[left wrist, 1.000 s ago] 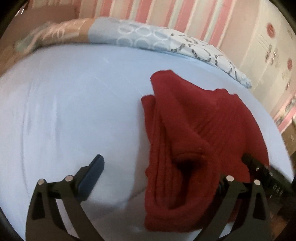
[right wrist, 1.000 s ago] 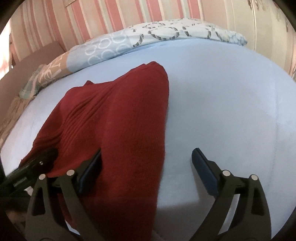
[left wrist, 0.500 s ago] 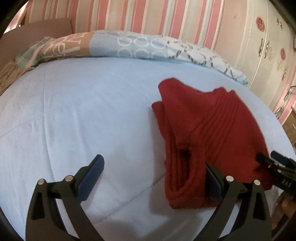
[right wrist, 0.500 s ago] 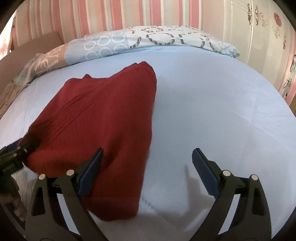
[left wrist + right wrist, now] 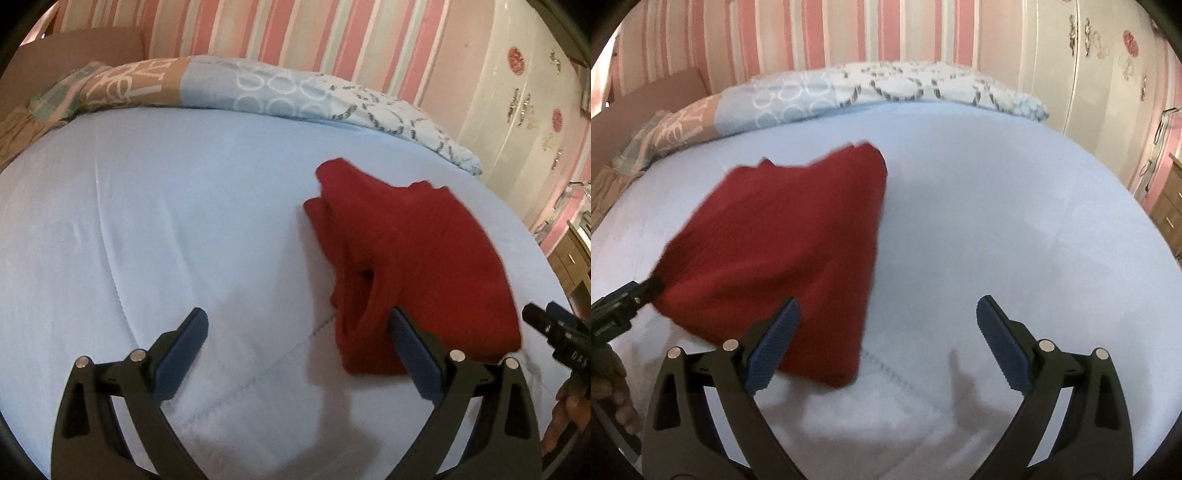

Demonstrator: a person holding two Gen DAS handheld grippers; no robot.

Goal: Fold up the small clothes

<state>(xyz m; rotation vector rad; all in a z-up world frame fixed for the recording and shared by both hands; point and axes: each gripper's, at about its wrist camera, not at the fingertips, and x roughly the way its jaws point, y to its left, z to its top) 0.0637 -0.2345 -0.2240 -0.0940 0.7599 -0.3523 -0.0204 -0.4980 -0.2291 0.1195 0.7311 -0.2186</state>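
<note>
Red knit garment [image 5: 413, 266] lies folded on the blue bed [image 5: 166, 229], clear of both tools now. Left tool [image 5: 295, 343] and right tool [image 5: 886, 339] gape wide, pulled back since a second ago.

Right wrist view: folded red sweater [image 5: 790, 251] on light blue bed [image 5: 997, 221].
Right tool [image 5: 888, 339] spread wide, empty; left tool [image 5: 624, 306] at the sweater's left edge.

Each tool [image 5: 297, 339] has black arms, silver screws and blue ribbed pads [image 5: 774, 343].
</note>
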